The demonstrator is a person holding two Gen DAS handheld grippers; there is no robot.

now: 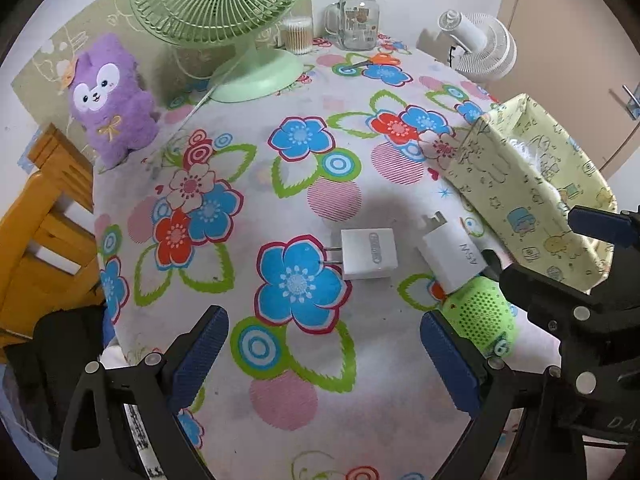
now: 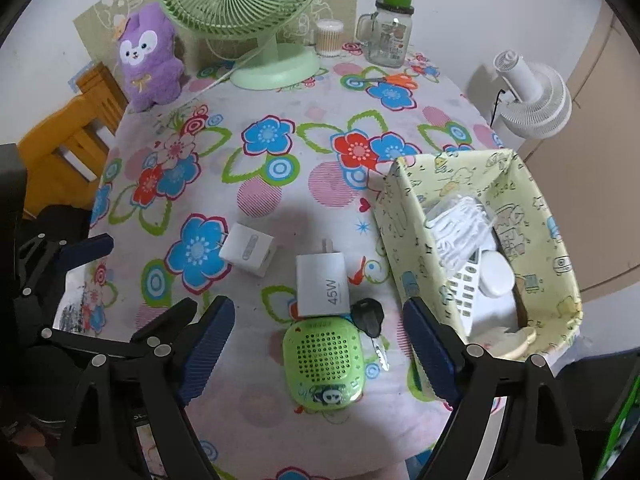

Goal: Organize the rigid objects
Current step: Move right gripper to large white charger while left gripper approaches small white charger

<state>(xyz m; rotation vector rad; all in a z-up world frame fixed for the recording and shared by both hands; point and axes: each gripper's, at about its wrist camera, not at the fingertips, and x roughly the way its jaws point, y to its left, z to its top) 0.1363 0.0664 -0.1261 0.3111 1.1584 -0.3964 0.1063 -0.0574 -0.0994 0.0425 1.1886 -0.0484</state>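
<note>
Clutter is your main risk: the speaker (image 2: 324, 364), the big charger (image 2: 322, 282) and the key (image 2: 370, 320) lie touching one another, so if your right gripper (image 2: 316, 350) comes down on the speaker, a pad could catch the key or nudge the charger and drag both off line. Its jaws stand wide with nothing pressed between them, the speaker sitting below the gap at 6 o'clock of the table, and the right pad is just beside the bin (image 2: 404, 216) wall, which could snag or tip it. Your left gripper (image 1: 324, 350) is also wide and holds nothing, over bare cloth (image 1: 360, 400), with the small charger (image 1: 368, 254) near, at 12 o'clock of its gap. Watch the two rigs, too; they are close enough to collide. Only the right view shows the key and the bin's contents, a bag of white bits, a keypad and a white jar among them; the left view hides the key behind your right gripper.
</note>
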